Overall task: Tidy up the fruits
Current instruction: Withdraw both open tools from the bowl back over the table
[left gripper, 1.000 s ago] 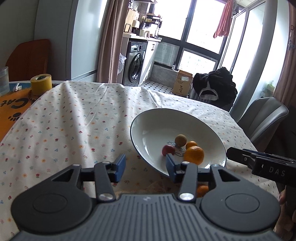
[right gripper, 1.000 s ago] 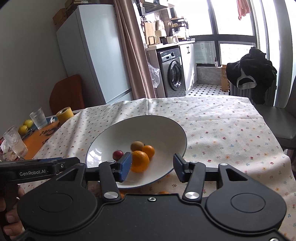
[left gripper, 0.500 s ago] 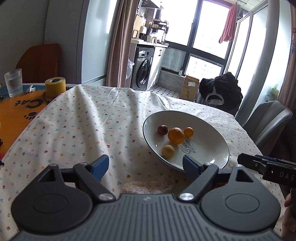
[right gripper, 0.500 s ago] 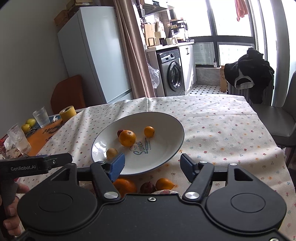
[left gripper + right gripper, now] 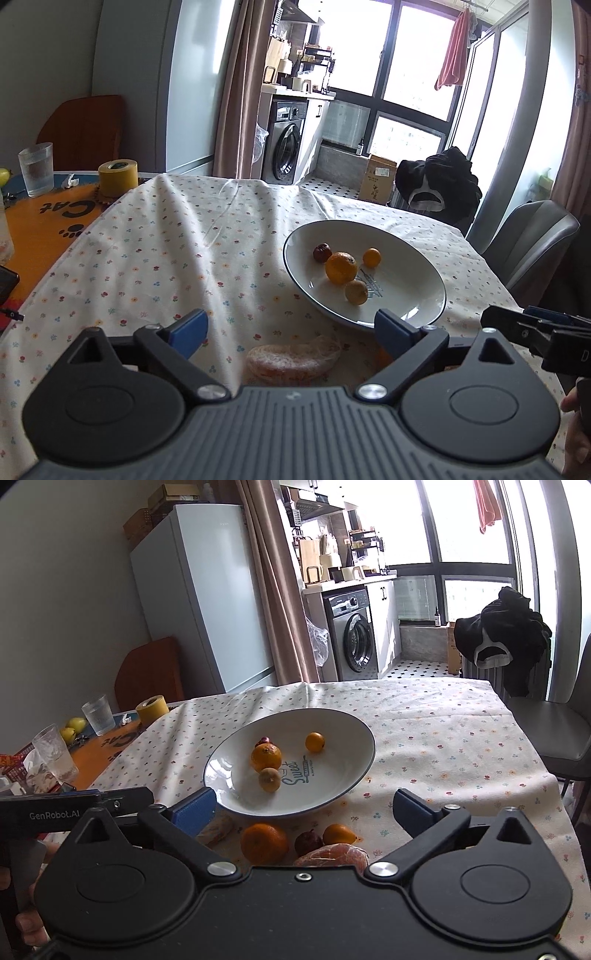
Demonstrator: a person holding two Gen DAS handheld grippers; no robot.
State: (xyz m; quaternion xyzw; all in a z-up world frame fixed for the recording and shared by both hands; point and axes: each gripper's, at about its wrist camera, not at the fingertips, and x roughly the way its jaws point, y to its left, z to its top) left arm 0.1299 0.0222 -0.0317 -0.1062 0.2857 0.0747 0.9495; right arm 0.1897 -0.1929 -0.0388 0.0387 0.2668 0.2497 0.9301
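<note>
While tongs (image 5: 301,808) gape, plate (image 5: 354,775) level

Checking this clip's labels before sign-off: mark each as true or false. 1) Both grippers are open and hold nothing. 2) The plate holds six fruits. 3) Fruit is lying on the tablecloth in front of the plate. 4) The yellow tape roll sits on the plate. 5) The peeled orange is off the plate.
1) True: the left gripper and the right gripper are both open with nothing between their fingers.
2) False: the plate holds four fruits.
3) True: a whole orange and smaller fruits lie on the tablecloth.
4) False: the tape roll stands away from the plate, to its left.
5) True: the peeled orange rests on the tablecloth.
</note>
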